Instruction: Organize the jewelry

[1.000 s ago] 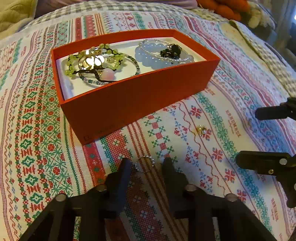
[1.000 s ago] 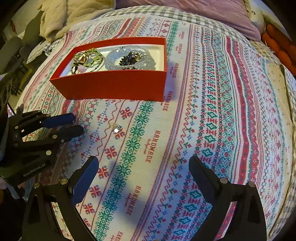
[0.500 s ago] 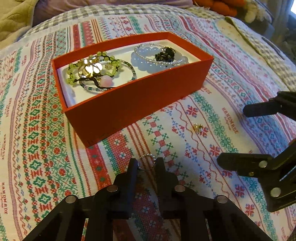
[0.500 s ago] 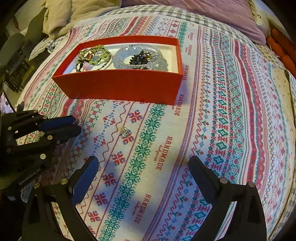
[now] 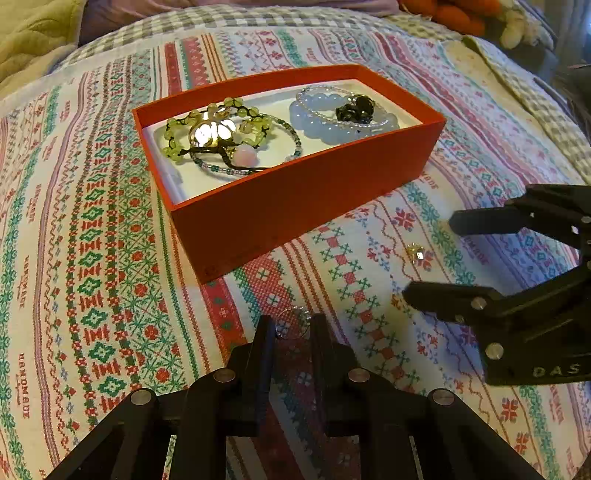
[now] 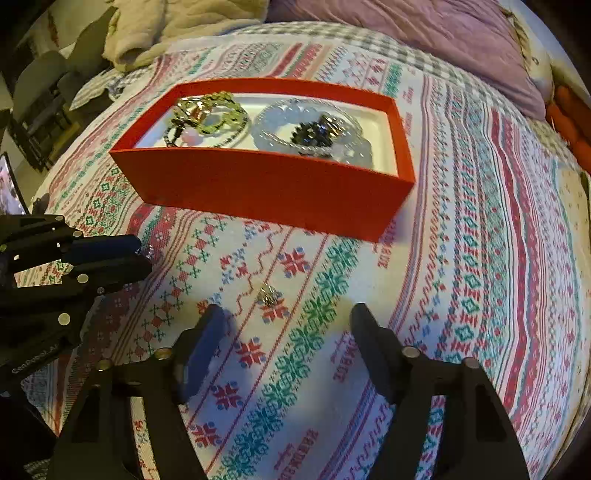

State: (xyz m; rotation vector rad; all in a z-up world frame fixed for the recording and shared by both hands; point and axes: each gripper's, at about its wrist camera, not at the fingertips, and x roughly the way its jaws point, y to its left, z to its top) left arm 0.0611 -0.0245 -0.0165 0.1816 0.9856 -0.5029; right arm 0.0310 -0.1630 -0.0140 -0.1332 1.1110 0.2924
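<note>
An open red box (image 5: 295,206) (image 6: 266,184) on the patterned bedspread holds green bead bracelets (image 5: 218,129) at its left and a pale blue bead bracelet (image 5: 332,118) with a dark piece at its right. My left gripper (image 5: 293,326) is shut on a thin silver ring (image 5: 293,323), held just above the cloth in front of the box; it also shows in the right wrist view (image 6: 142,258). A small gold ring (image 5: 415,253) (image 6: 269,295) lies on the cloth. My right gripper (image 6: 288,317) is open, its fingers either side of and just short of the gold ring.
The embroidered bedspread (image 6: 480,258) covers the whole surface. A purple pillow (image 6: 424,48) and a cream blanket (image 6: 177,26) lie behind the box. Orange soft items (image 5: 443,14) sit at the far right edge.
My left gripper has closed on the silver ring. My right gripper has moved forward toward the gold ring and the box, staying open.
</note>
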